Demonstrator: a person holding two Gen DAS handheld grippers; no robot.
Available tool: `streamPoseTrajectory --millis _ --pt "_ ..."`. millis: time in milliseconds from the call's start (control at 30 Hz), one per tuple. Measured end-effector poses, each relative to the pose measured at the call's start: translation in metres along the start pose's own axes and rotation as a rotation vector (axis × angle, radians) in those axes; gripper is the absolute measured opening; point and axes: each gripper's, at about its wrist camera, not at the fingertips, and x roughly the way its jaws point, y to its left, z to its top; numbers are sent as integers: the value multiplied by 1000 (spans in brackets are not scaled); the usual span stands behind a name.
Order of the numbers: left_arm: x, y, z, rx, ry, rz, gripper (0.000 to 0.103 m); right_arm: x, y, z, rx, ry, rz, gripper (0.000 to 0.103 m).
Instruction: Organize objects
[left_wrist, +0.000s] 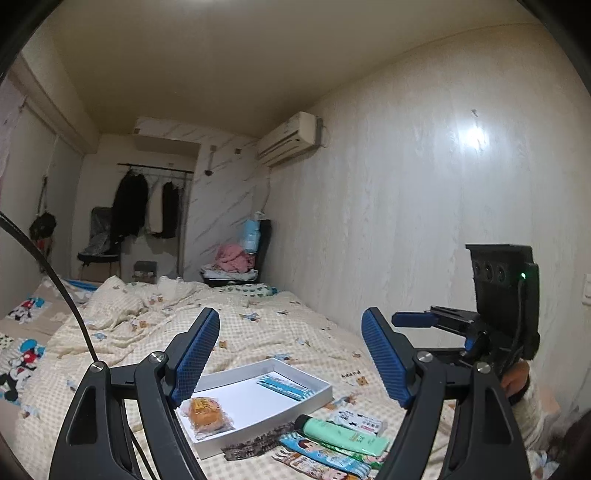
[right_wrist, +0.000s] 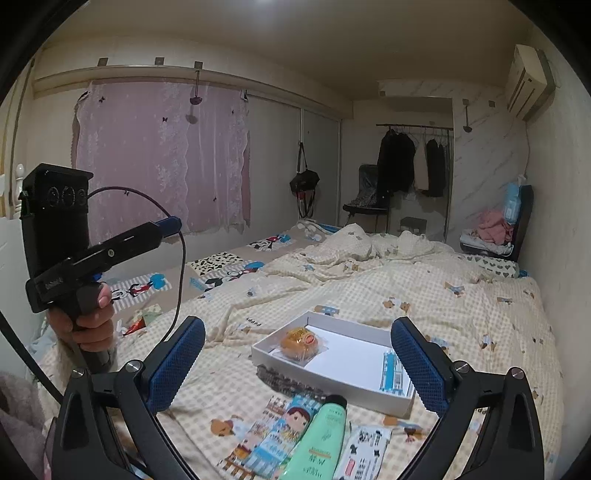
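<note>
Two hand-held grippers hover above a rumpled bed, both with jaws spread and nothing between the blue pads: the left gripper (left_wrist: 288, 354) points level across the checked quilt (left_wrist: 258, 325), while the right gripper (right_wrist: 299, 362) tilts down toward the things laid out below it. In the right wrist view a person's hand (right_wrist: 86, 325) clasps the left tool's black handle, a cable looping away from it; in the left wrist view the right tool's camera block shows at the frame's edge with a hand (left_wrist: 515, 382) partly hidden behind it. On the quilt lies a shallow white box (right_wrist: 334, 387) — open, its floor mostly bare — holding a wrapped orange round item (right_wrist: 300, 342) near one corner and a flat blue-and-white packet (right_wrist: 392, 371) along the opposite side. Outside the box, touching or just beside its near wall, rests a dark patterned strip (right_wrist: 280, 380), possibly a wrapped snack, though the print is too blurred to read. Nearer the cameras, a row lies side by side on the quilt: two cartoon-printed packets (right_wrist: 284, 432), a mint-green tube (right_wrist: 321, 439) with a black cap pointing toward the box, and a white sachet (right_wrist: 365, 454) with black marks. Beyond, a pink lace curtain (right_wrist: 162, 155) covers the window, dark coats hang on a rail (right_wrist: 413, 127), and an air conditioner (left_wrist: 288, 138) sits high on the wall.
</note>
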Motion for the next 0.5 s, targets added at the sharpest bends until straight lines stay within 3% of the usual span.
streamPoseTrajectory --millis 200,500 --pt "3 -16 -14 24 9 -46 83 -14 5 -17 -1 11 10 101" --pt "30 -30 -54 76 143 -86 83 -14 9 -50 9 56 29 101"
